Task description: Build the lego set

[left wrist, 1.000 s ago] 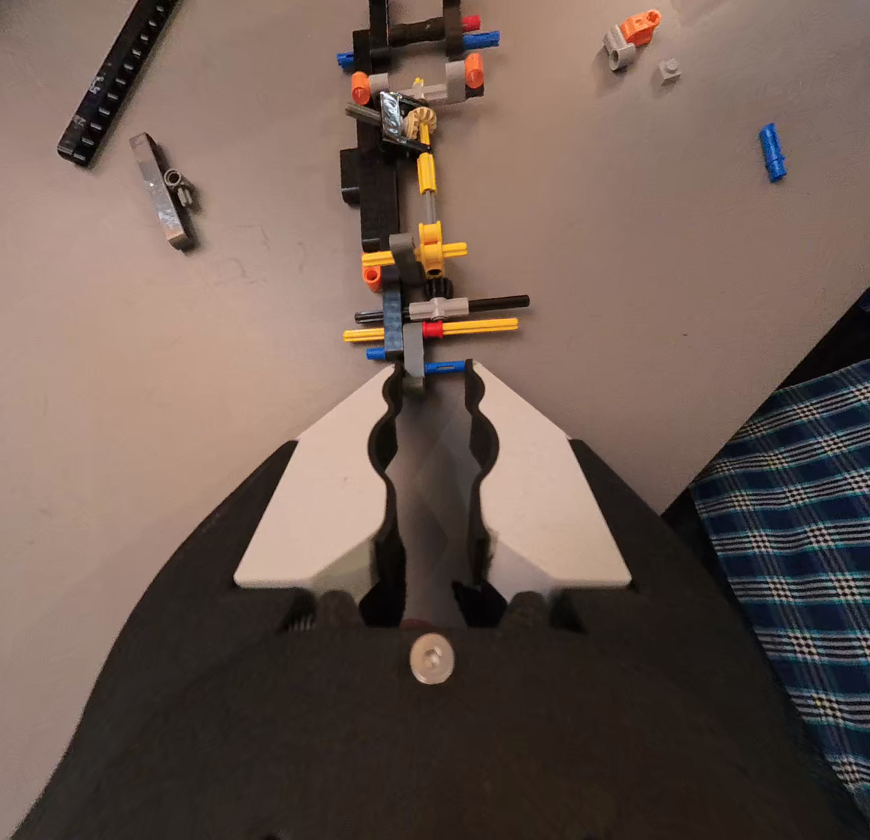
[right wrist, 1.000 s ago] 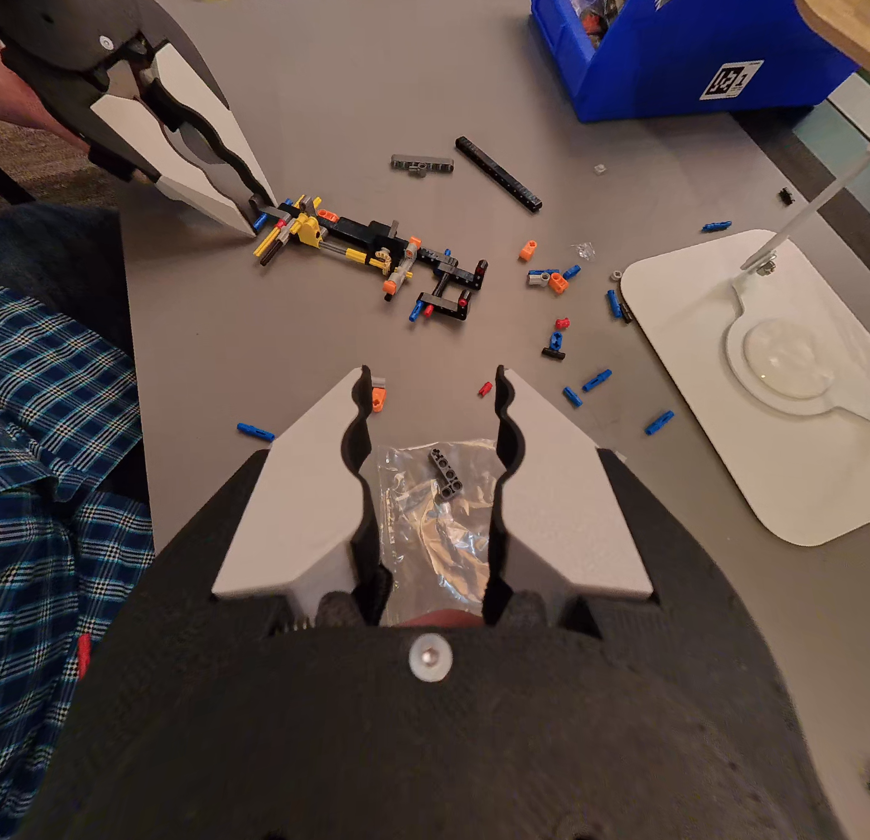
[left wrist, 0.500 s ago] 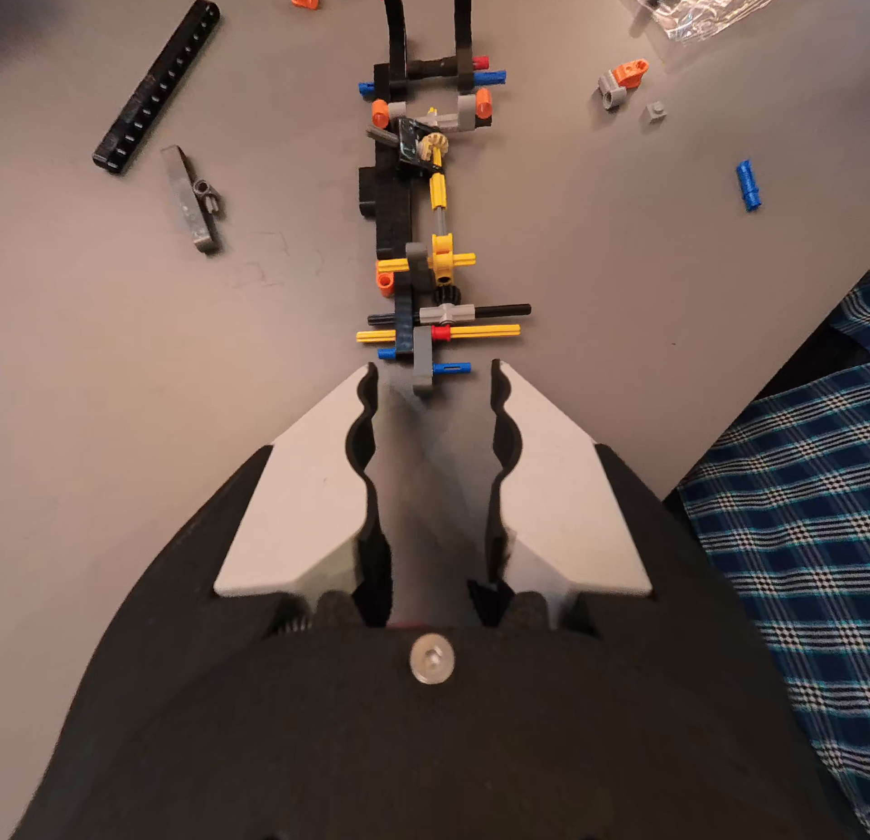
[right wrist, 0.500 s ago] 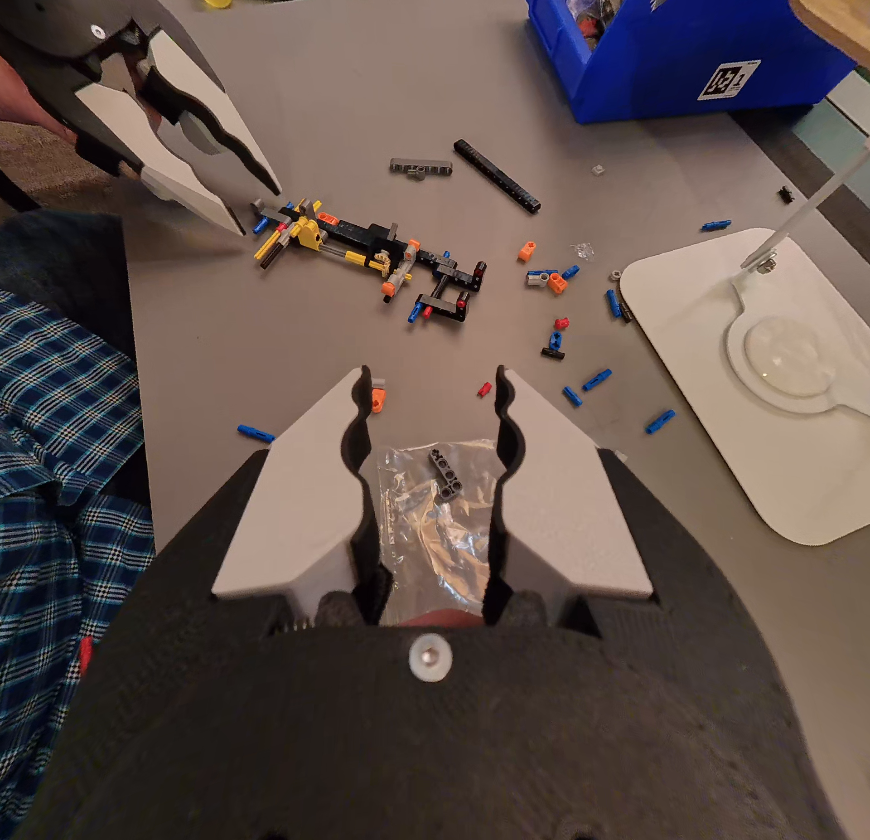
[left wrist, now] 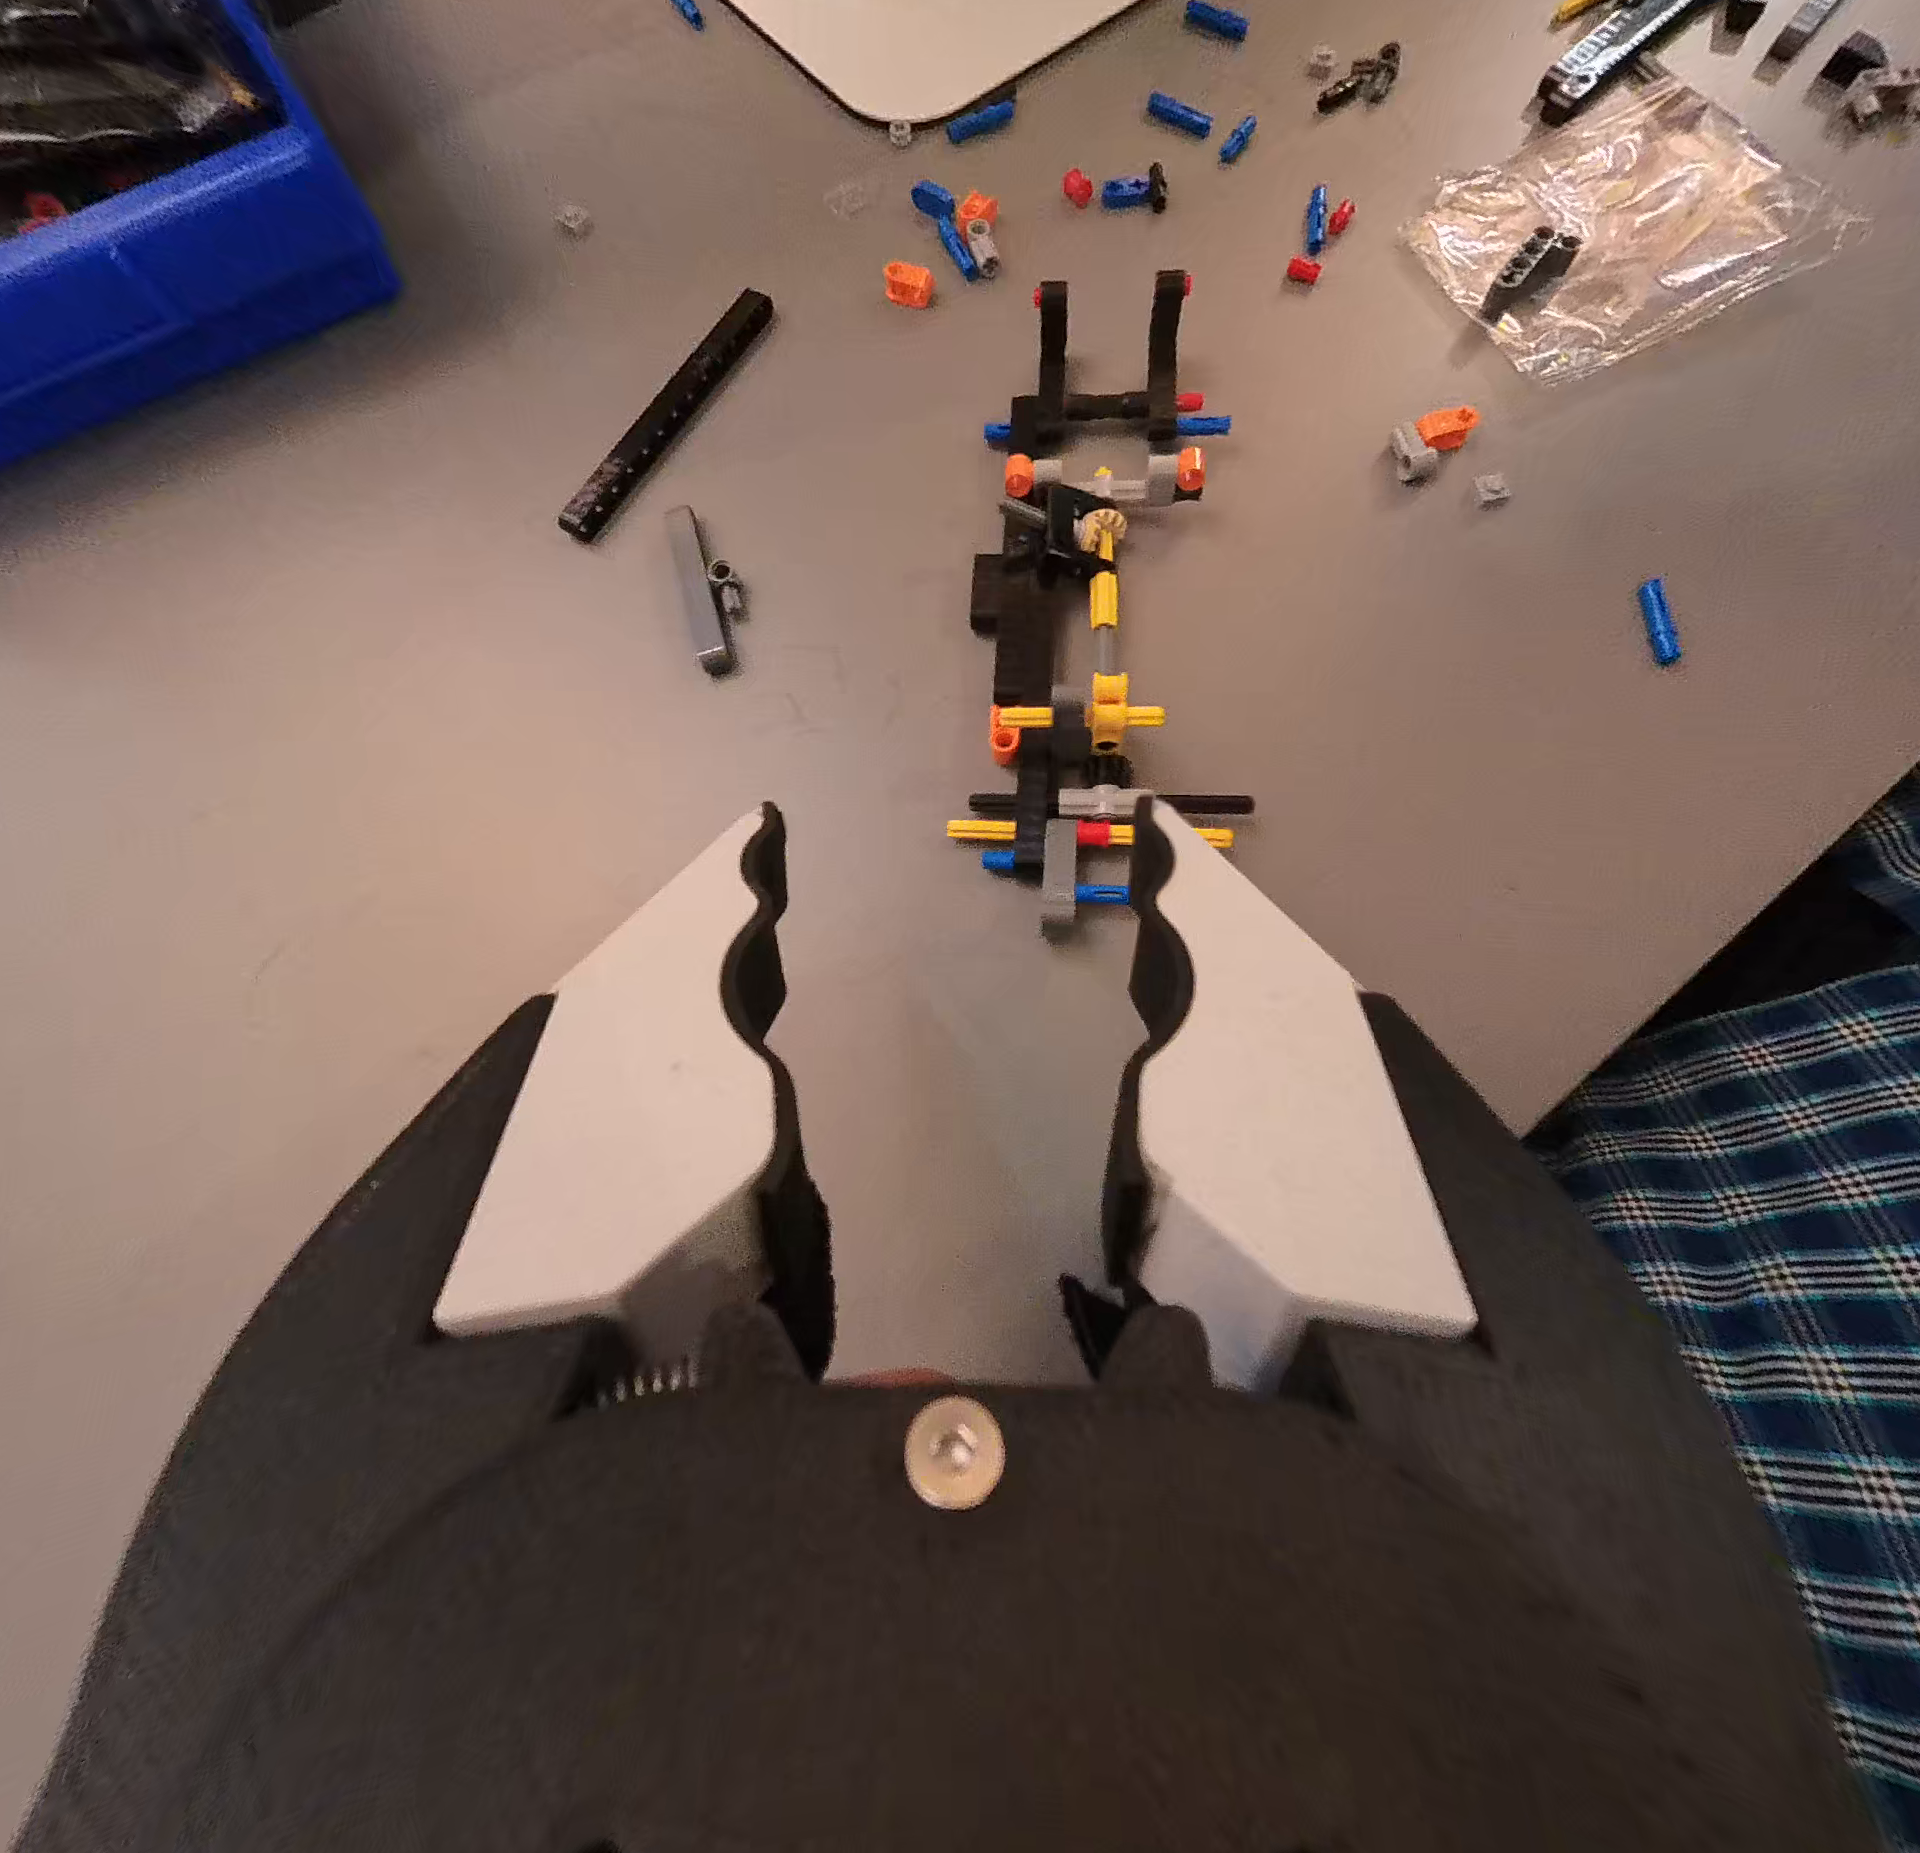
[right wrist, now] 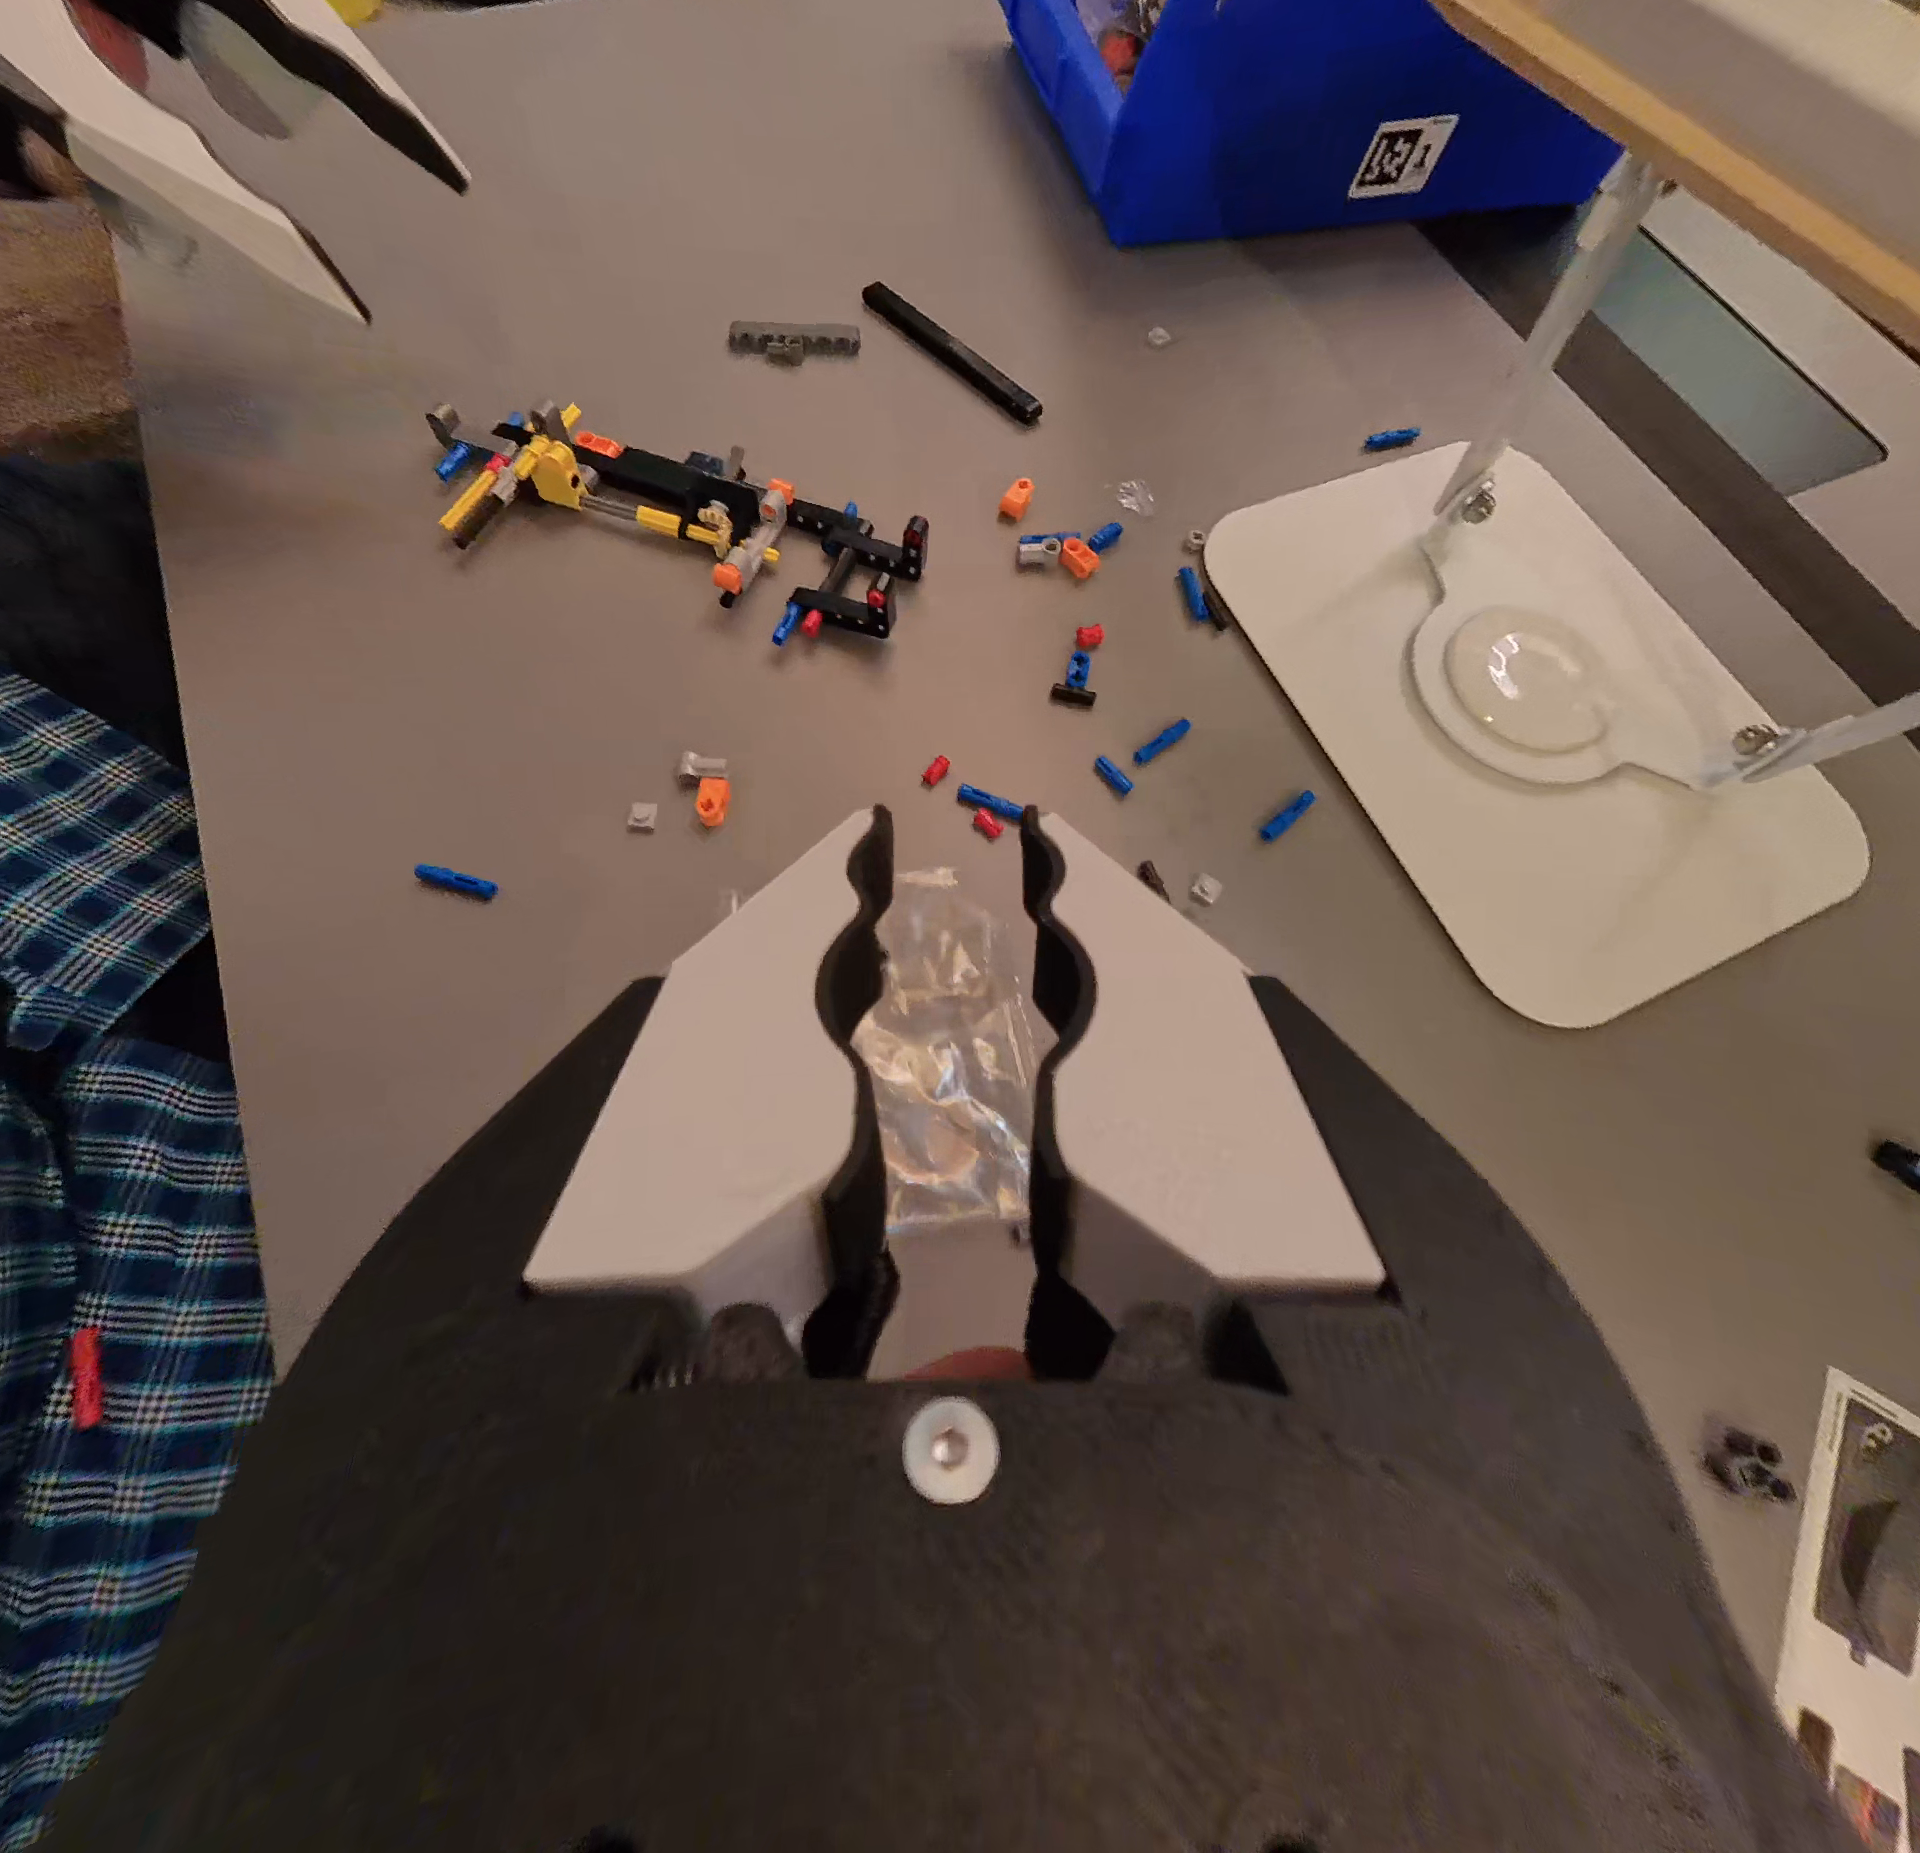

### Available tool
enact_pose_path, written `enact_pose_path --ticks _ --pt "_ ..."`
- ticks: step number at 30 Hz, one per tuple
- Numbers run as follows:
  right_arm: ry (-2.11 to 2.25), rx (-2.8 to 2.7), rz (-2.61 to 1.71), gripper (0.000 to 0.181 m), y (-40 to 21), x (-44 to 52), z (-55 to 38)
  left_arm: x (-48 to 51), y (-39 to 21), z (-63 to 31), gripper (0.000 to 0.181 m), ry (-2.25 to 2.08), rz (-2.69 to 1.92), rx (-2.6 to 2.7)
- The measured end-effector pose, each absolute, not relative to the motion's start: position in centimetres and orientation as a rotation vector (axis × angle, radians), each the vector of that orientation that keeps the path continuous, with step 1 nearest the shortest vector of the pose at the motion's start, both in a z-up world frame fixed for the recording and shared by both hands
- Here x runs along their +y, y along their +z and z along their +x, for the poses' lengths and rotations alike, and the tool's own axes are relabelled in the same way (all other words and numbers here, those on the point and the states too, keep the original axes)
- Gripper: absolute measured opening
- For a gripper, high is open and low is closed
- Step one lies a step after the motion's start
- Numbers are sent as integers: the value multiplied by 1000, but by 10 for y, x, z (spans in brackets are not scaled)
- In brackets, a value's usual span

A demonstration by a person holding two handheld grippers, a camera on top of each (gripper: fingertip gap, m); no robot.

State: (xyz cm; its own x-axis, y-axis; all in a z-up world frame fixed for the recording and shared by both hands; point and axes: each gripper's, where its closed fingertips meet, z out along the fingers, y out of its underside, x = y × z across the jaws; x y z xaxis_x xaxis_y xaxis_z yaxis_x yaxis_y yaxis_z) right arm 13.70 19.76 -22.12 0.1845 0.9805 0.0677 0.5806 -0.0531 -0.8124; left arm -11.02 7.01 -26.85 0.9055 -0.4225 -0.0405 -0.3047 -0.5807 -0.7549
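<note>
While the left gripper (left wrist: 956, 816) hangs above the grey table (left wrist: 312, 816) with its 2 fingers spread wide and nothing between them, the half-built model (left wrist: 1091, 598) lies flat just beyond the fingertips, its near end partly masked by the right-hand fingertip. From the right wrist view the same model (right wrist: 675, 515) sits well ahead and to the left of the right gripper (right wrist: 956, 816), and the left gripper (right wrist: 239, 120) shows raised clear of it, not touching.

The right gripper's fingers stand narrowly apart, a slim gap at the tips, gripping nothing. A clear plastic bag (right wrist: 951, 1055) lies on the table beneath and between them; whether the fingers touch it cannot be told.

Loose pieces lie ahead of the right fingertips: small blue pegs (right wrist: 987, 801), a red peg (right wrist: 935, 769) and an orange connector (right wrist: 712, 801) to the left. A long black beam (left wrist: 665, 416) and a grey beam (left wrist: 696, 593) rest to the left of the model, apart from it. A blue bin (right wrist: 1299, 120) stands far ahead on the right, and a white stand base (right wrist: 1558, 868) lies to the right of the fingers.

Risks, as judged:
1. Neither gripper steadies the model, so any push on a peg or axle could slide or twist it on the smooth table
2. Closing the right fingers here could catch the bag film rather than a piece
3. The small pegs lie close together, so a wide grasp could scatter them
</note>
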Motion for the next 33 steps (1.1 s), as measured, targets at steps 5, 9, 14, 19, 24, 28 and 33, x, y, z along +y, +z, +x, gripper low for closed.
enact_pose_path --ticks 5,9,14,19,24,28,33 --pt "606 -1503 -1746 10 -228 211 147 78 -267 -114 52 -165 -2236 535" --pt "533 -1519 -1775 15 -235 224 157 86 -266 -113 52 -159 -2229 552" --pt "510 -1504 -1835 21 -241 243 174 88 -275 -107 51 -200 -2235 537" --pt "466 -1618 -1813 20 -260 261 158 100 -277 -100 49 -241 -2226 518" --pt "396 -1699 -1829 22 -275 283 148 107 -279 -104 47 -229 -2224 509" --pt "422 -1695 -1831 23 -277 286 147 124 -273 -108 48 -211 -2203 507" --pt "456 -1654 -1835 24 -281 281 156 171 -254 -99 64 -158 -2127 623"
